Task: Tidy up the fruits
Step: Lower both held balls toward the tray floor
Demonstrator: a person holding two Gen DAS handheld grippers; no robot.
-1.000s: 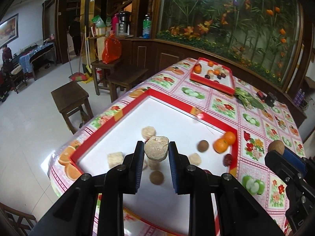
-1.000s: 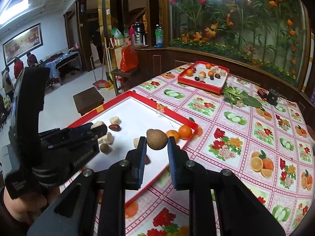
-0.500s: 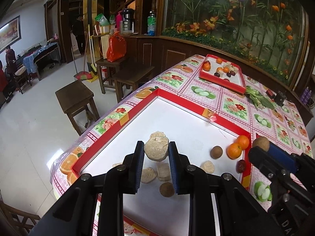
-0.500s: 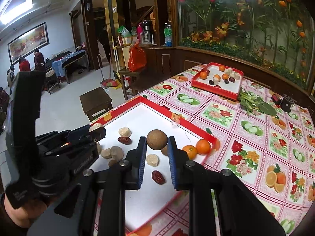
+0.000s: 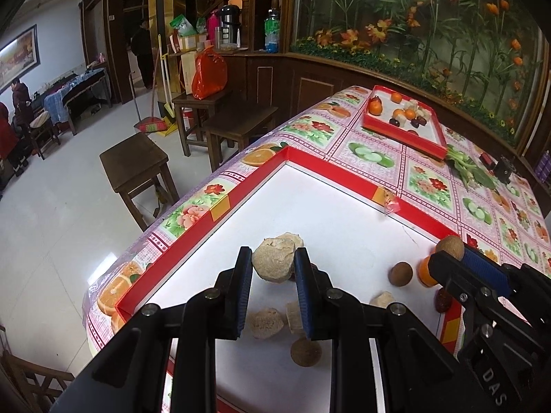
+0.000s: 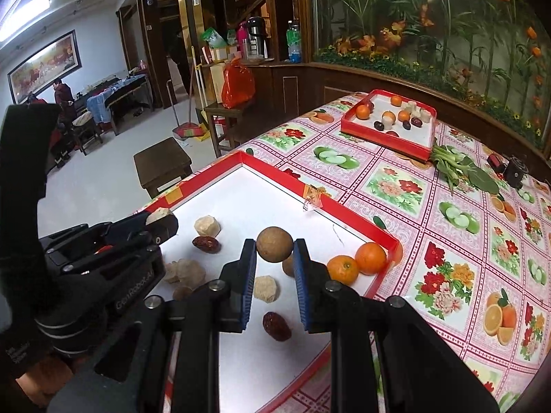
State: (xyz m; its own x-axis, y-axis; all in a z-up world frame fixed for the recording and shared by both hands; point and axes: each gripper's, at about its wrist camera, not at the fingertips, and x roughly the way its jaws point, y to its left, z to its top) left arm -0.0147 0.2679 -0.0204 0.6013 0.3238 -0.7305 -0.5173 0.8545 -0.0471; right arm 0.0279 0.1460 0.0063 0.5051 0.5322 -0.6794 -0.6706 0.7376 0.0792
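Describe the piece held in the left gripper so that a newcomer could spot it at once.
Find the near red tray with the white floor. Above its near left part, the left gripper is shut on a pale beige lump. Unlike the smooth brown ball in the right gripper, it is rough, crumbly and blocky, and it is clear of the floor where similar lumps lie.

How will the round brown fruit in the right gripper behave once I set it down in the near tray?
The round brown fruit looks ball-shaped and smooth, so it will probably roll on the flat white floor of the near tray. The right gripper pinches it only at its sides, so it might slip. It seems firm, not crushing under the pads.
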